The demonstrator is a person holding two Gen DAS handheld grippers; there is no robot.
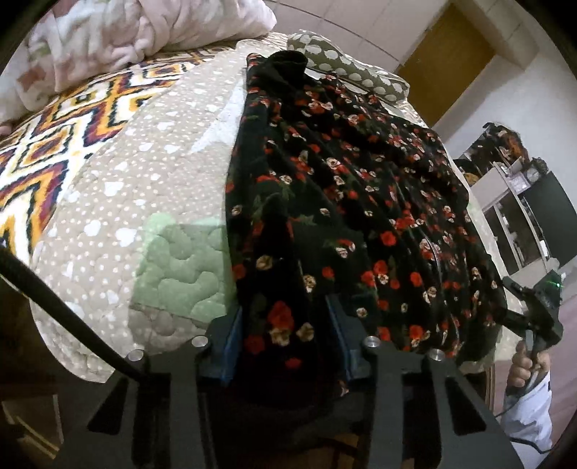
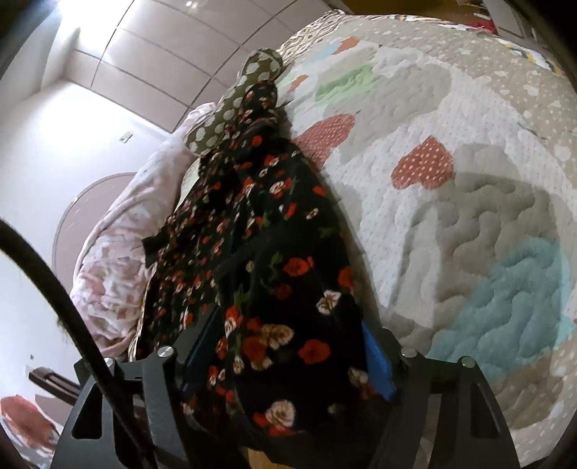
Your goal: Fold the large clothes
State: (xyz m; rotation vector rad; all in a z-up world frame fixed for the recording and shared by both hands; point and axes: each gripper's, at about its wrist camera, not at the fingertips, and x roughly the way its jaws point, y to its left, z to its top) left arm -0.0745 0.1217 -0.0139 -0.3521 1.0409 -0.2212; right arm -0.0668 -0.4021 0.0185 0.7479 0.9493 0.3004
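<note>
A black garment with red and cream flowers point(image 1: 342, 202) lies lengthwise on the quilted bed. My left gripper point(image 1: 285, 324) is shut on its near hem, cloth bunched between the blue pads. The right gripper shows at the right edge of the left wrist view point(image 1: 533, 314), held by a hand. In the right wrist view the same floral garment point(image 2: 259, 252) runs away from me, and my right gripper point(image 2: 288, 360) is shut on its near edge, the fabric draped over the jaws and hiding the fingertips.
The beige quilt point(image 1: 126, 202) with hearts covers the bed point(image 2: 450, 180). A polka-dot pillow point(image 1: 342, 68) and a pink crumpled blanket point(image 1: 144, 32) lie at the far end. A wooden door point(image 1: 443, 65) and shelves point(image 1: 515, 216) stand to the right.
</note>
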